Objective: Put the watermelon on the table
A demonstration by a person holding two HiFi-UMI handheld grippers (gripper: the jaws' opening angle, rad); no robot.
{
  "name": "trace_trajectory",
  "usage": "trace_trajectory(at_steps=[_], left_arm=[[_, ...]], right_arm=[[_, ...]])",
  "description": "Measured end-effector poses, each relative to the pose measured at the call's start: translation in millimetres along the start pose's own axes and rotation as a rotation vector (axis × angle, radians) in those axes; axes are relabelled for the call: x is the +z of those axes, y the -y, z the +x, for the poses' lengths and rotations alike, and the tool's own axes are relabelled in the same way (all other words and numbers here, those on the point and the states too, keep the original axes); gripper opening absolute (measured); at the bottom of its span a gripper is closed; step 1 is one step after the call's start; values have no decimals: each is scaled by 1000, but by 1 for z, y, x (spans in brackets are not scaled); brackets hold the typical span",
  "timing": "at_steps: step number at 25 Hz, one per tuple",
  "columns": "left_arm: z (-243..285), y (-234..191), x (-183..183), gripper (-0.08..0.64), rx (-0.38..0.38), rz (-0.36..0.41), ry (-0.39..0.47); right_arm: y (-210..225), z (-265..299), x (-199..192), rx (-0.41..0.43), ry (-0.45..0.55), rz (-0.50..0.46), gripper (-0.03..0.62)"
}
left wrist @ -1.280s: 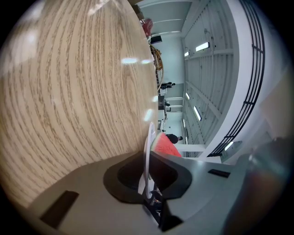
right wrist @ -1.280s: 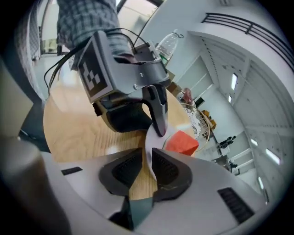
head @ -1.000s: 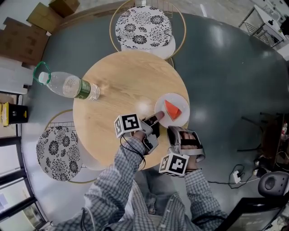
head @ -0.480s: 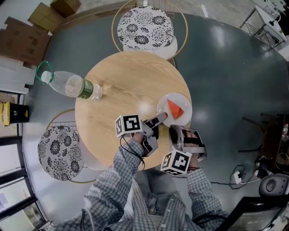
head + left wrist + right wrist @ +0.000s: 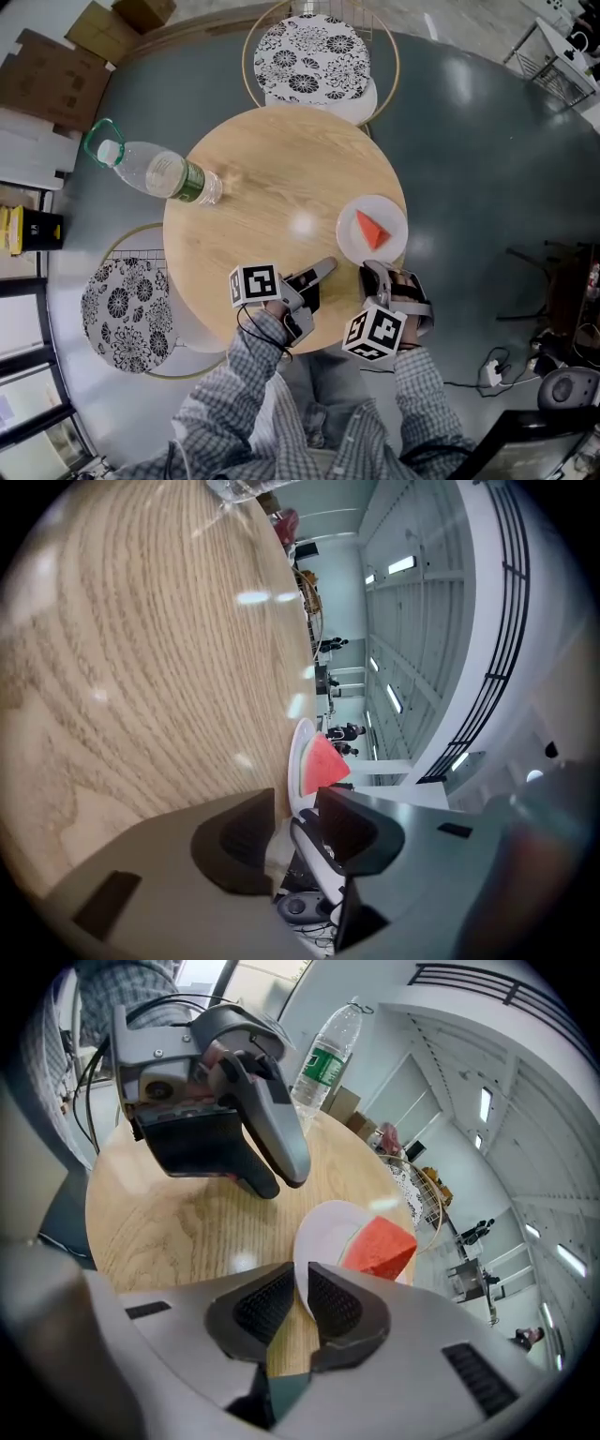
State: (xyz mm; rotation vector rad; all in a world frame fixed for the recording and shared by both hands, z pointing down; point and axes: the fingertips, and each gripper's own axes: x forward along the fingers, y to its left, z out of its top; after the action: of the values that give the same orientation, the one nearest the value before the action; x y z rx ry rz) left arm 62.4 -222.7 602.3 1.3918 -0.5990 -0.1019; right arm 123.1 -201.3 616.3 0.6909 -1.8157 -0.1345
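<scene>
Sitting on a white plate [image 5: 386, 211] at the edge of the round wooden table [image 5: 272, 187] is the watermelon [image 5: 371, 230], a red wedge with a thin green rind, resting near the middle of the plate and not on the bare tabletop. The person, in a checked shirt, leans over the side of the table nearest the plate with a gripper in each hand. The right gripper [image 5: 302, 1293] meets the plate at the rim closest to the person: its two dark ribbed pads stand almost together with the thin white rim pinched between them, and the wedge lies just past that rim, clear of the pads. The left gripper [image 5: 295, 808] hangs just beside the plate on its left, low over the wood and pointing toward it, and touches neither the plate nor the fruit. Its jaws have just been opening and now stand wide apart with nothing between them; along the gap only the plate's rim and the wedge show farther off. Well apart from the plate, at the opposite edge of the table, a clear plastic bottle [image 5: 159, 173] with a green label lies on its side, its neck and the green loop at its cap reaching out past the table's edge. Two chairs with black-and-white flowered cushions are pushed up to the table, one [image 5: 314, 54] beyond the plate on the far side, the other [image 5: 125, 314] across the table from the plate.
</scene>
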Motion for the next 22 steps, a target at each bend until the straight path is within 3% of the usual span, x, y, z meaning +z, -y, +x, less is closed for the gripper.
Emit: trace_trajectory(at_steps=[5, 8, 10, 13, 16, 22], left_arm=[[-7, 1, -2, 152, -10, 32, -1], [-11, 5, 1, 66, -1, 72, 10], [-14, 10, 5, 21, -12, 84, 28], [-21, 19, 9, 8, -39, 110, 57], [-28, 36, 10, 8, -88, 141, 70], [-43, 71, -1, 8, -124, 283, 32]], right_arm=[[1, -3, 0, 8, 37, 154, 43], [6, -10, 5, 12, 85, 297, 48], [12, -22, 13, 32, 173, 469, 46], [29, -48, 29, 78, 367, 784, 44], [37, -65, 32, 91, 474, 984, 28], [35, -88, 52, 114, 541, 1045, 18]])
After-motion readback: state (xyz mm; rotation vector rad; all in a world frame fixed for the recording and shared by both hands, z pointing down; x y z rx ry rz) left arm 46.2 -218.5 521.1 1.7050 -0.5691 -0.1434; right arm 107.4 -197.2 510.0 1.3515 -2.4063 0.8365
